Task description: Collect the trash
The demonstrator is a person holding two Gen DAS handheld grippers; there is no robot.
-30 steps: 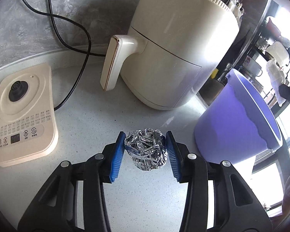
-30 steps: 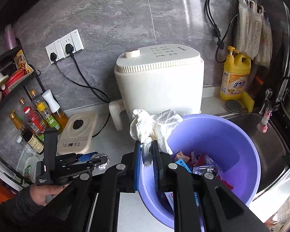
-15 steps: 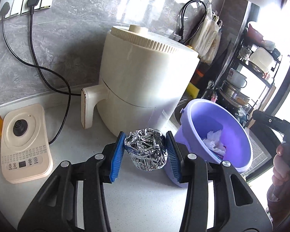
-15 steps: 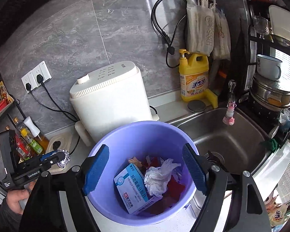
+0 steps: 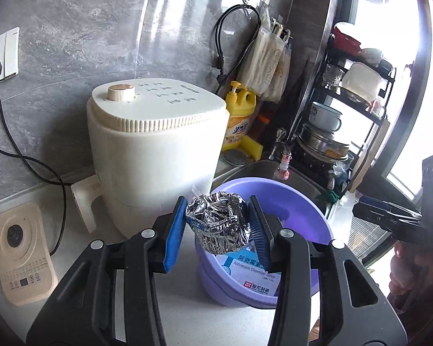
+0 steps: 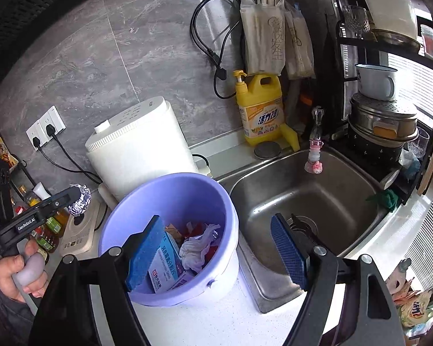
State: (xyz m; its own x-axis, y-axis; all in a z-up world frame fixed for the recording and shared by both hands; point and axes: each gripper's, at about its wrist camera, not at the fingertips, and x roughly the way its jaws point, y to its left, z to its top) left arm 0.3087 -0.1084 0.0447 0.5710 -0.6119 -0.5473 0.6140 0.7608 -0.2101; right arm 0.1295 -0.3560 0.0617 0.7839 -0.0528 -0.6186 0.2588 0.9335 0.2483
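Two claws in play. Left claw [image 5: 216, 225] is clamped on the crumpled foil ball [image 5: 218, 225], blue pads pressing both sides, jaws about half spread; the ball hangs over the near rim of the purple bucket [image 5: 300, 199]. Right claw [image 6: 216, 255] stands wide with nothing between its pads, over the bucket and sink [image 6: 317, 190] edge. Left wrist view only: kettle base [image 5: 23, 253] on the tabletop [image 5: 187, 311] left of the air fryer [image 5: 158, 155], plus the right claw from the side at the frame's right edge. Right wrist view only: the bucket's contents — white wad [image 6: 199, 248], medicine box [image 6: 166, 262], red scraps — and the hand [image 6: 17, 271] gripping the left claw's handle, foil ball short of the bucket. Versus a second ago: the right claw was pinched on the white wad, which now lies in the bucket; the foil ball has gone from low over the tabletop to up at the bucket rim.
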